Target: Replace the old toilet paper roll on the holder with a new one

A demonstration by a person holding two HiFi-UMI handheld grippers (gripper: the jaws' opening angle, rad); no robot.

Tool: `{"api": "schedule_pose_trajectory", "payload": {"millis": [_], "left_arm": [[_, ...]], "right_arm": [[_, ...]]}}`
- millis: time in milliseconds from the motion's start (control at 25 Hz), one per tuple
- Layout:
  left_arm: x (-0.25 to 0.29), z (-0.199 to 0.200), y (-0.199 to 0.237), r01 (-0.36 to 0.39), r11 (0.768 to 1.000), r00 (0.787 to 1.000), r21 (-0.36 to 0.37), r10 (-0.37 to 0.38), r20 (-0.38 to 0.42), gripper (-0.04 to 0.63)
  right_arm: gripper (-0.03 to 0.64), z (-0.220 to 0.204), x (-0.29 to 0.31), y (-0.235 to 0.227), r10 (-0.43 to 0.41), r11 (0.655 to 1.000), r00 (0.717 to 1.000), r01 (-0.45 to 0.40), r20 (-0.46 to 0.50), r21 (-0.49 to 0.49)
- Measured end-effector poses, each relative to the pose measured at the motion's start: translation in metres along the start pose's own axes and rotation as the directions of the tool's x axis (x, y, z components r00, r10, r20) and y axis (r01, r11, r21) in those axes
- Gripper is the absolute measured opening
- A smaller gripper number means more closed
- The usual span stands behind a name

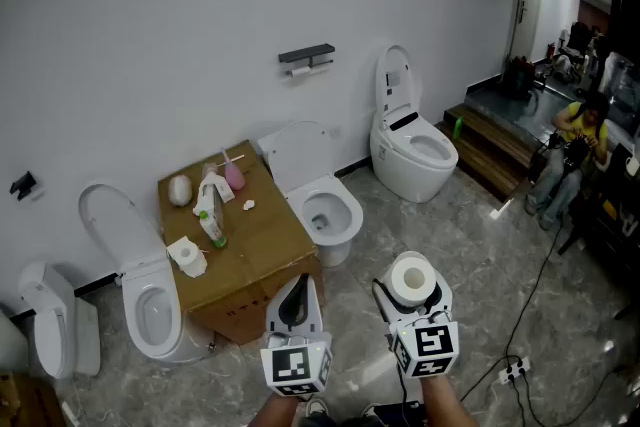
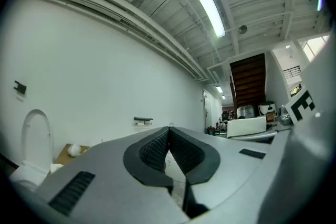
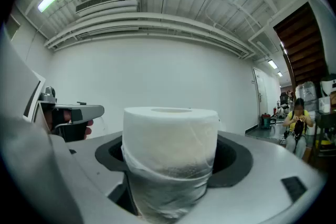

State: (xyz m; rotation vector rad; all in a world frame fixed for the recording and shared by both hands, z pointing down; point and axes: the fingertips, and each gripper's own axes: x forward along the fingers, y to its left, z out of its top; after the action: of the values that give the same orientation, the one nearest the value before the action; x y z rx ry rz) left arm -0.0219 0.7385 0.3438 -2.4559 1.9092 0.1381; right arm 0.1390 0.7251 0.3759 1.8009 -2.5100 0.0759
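Head view downward; gripper views level, toward wall

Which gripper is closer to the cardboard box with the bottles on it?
Left. The left gripper is just beside the near corner of the cardboard box; the right gripper, holding a toilet paper roll, is farther right over the floor.

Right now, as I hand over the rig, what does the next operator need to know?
Left tool: shut, nothing in it.
Right tool: closed on the new roll, which stands upright between its jaws.
Holder: mounted on the wall, with what looks like the old roll hanging under it. Both tools are well short of it.
Done: the new roll is in hand.
Left: approach the holder, take off the old roll with the free left tool, fit the new one.
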Motion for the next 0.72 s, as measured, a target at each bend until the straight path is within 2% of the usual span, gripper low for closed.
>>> {"api": "schedule_pose_trajectory", "payload": {"millis": [240,720], "left_arm": [[0.006,0.000,-0.019,0.011,1.000,1.000,0.016,-0.011,0.000,0.017],[0.018,-0.011,-0.063,-0.017,0.999,1.000,0.036,0.017,-0.014,0.017]], "right_arm": [[0.416,-0.001,-0.004,-0.018,-0.003,1.000,1.000,0.003,0.010,0.010],[0.416,-0.014,-0.012,-0.057,0.037,0.998,0.999,-0.038,0.007,0.053]]}}
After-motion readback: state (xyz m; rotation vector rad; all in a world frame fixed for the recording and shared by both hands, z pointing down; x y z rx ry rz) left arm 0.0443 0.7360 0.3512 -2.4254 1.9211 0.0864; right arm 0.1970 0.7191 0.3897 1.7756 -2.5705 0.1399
